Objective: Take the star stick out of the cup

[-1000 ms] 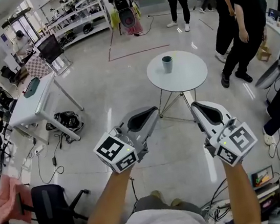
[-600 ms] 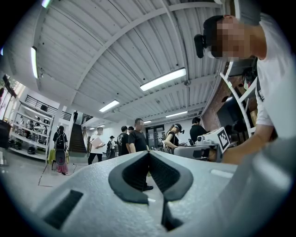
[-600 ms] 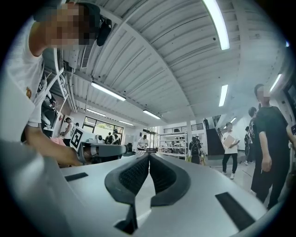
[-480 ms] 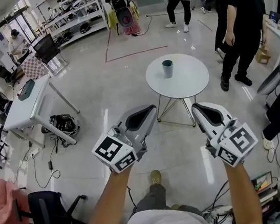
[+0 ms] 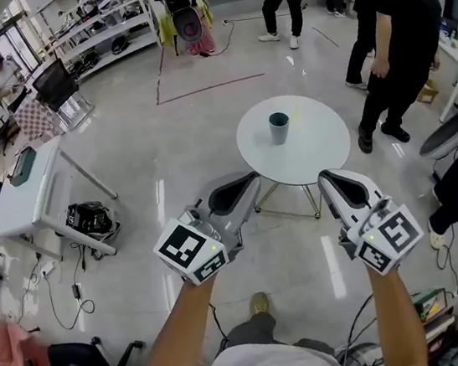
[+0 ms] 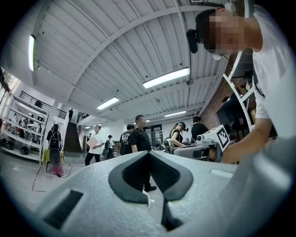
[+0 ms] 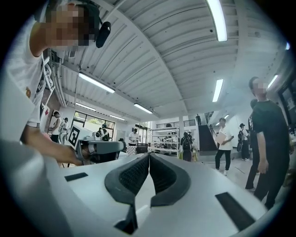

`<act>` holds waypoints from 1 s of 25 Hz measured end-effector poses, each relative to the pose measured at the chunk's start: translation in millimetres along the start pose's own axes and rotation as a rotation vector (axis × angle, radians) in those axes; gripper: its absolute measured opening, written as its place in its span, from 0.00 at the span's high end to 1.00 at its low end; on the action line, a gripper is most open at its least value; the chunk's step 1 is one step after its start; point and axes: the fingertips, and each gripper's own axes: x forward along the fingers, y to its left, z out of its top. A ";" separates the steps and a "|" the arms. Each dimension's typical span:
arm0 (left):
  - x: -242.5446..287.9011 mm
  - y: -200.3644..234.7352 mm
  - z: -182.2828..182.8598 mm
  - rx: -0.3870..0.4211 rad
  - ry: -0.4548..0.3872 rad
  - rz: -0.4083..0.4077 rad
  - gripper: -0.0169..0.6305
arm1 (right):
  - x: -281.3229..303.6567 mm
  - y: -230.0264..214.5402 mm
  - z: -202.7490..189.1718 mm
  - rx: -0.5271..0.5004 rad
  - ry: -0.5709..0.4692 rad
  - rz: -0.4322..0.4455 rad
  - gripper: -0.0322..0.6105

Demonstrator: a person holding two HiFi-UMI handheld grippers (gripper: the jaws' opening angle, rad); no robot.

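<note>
A blue-grey cup (image 5: 279, 127) stands upright on a round white table (image 5: 317, 150) in the head view. A small yellow tip (image 5: 295, 114) shows just right of the cup's rim; it is too small to tell whether it is the star stick. My left gripper (image 5: 244, 184) and right gripper (image 5: 331, 179) are held side by side in the air, short of the table's near edge. Both are shut with nothing between the jaws. The left gripper view (image 6: 148, 153) and the right gripper view (image 7: 149, 155) point upward at the ceiling and show neither cup nor table.
A person in black (image 5: 399, 36) stands just right of the table, and others stand farther back. A white desk (image 5: 32, 193) and a black bag (image 5: 90, 218) on the floor are at the left. A black chair (image 5: 76, 360) is at the bottom left.
The table and cup have come nearer and lower in the head view. Both grippers keep the same stance, still shut.
</note>
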 end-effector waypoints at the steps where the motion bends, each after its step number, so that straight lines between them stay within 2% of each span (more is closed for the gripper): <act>1: 3.9 11.5 -1.5 0.002 0.000 -0.007 0.95 | 10.6 -5.7 -2.6 0.002 0.005 -0.009 0.93; 12: 28.6 110.6 -18.7 -0.020 -0.011 -0.072 0.95 | 100.4 -45.5 -32.6 0.010 0.065 -0.104 0.93; 25: 66.6 155.6 -51.1 -0.078 0.005 -0.080 0.95 | 129.2 -114.5 -74.1 0.049 0.144 -0.240 0.93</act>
